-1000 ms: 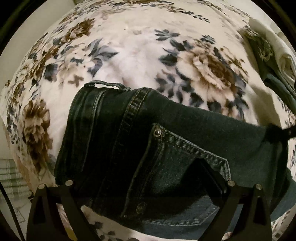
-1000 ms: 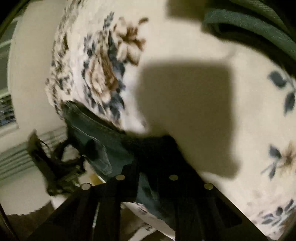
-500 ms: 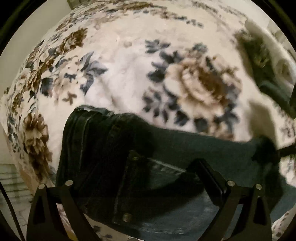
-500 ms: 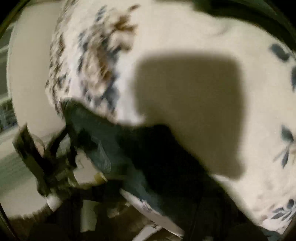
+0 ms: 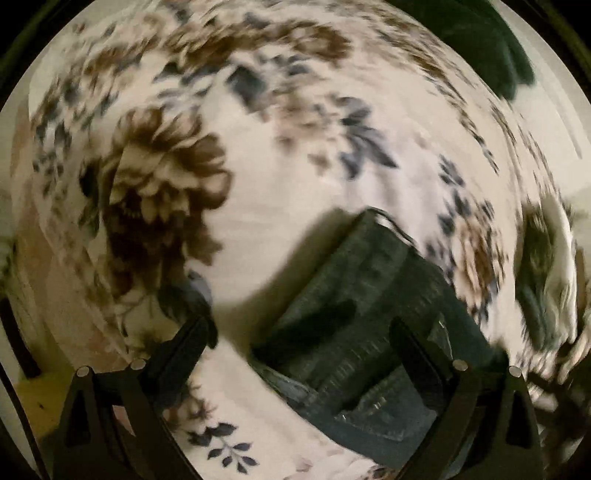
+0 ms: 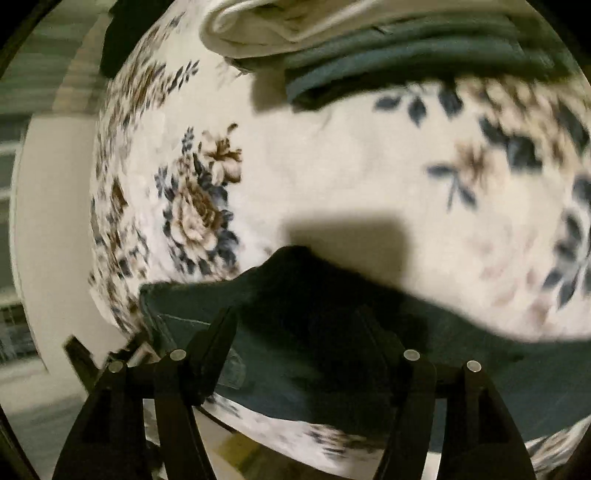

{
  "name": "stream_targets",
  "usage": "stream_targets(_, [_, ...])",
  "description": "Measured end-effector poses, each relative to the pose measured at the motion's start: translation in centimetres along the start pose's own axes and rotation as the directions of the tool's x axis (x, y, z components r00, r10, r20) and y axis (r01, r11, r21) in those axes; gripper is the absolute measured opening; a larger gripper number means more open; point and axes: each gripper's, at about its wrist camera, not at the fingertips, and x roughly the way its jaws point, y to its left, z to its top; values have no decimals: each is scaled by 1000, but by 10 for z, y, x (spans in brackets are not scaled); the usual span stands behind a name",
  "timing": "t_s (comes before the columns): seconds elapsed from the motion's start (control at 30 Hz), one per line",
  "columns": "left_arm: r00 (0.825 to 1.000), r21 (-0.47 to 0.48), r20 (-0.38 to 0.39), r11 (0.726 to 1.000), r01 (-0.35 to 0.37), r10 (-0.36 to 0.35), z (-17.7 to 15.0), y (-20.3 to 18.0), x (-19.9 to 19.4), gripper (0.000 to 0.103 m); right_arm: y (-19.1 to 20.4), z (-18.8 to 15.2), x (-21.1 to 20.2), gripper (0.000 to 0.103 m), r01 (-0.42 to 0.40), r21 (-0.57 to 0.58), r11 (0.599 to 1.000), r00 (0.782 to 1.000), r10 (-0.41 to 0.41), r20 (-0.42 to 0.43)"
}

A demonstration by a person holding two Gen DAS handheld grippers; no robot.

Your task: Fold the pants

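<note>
Left gripper (image 5: 303, 332) spread wide above dark jeans (image 5: 369, 317); right gripper (image 6: 299, 325) spread too, over jeans on floral blanket (image 6: 332, 177).

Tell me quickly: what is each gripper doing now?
Left gripper: jaws open, holding nothing.
Right gripper: jaws open above the jeans, holding nothing.

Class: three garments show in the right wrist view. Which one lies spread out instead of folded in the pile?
The dark denim jeans, spread flat between the right gripper fingers. The cream garment and green garment sit folded, stacked far off.
</note>
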Motion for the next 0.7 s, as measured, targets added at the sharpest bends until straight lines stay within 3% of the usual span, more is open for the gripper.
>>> stream_targets(0.13, [993,14,-101,998,67,-65,10,2,40,100,-5,-13,15,68,-22,77,997,999,20,30])
stream_targets(0.17, [989,29,-122,996,86,-82,9,-2,50,94,-6,-14,14,68,-11,82,997,999,8,37])
stream_targets(0.2, [990,51,-101,993,105,-100,7,-5,53,81,-4,-13,16,68,-6,83,996,999,2,40])
stream_targets(0.23, [988,82,-74,987,141,-135,5,-9,49,48,-5,-11,13,68,4,81,997,999,-8,44])
stream_targets(0.27, [992,137,-45,983,119,-114,1,-15,43,24,-6,-9,9,68,17,76,997,999,-21,50])
stream_targets(0.37, [996,213,38,975,66,-76,-8,-11,21,16,-8,0,-2,68,49,60,997,996,-53,66])
stream_targets(0.47, [997,196,33,979,60,-67,-10,10,17,15,-8,15,-7,68,36,47,998,998,-38,39])
stream_targets(0.6, [998,179,25,983,50,-55,-4,18,24,14,9,37,14,68,33,-62,998,997,-37,-72])
stream_targets(0.7, [999,194,25,980,37,-43,-3,14,25,14,21,54,41,68,-4,-151,989,982,-25,-186])
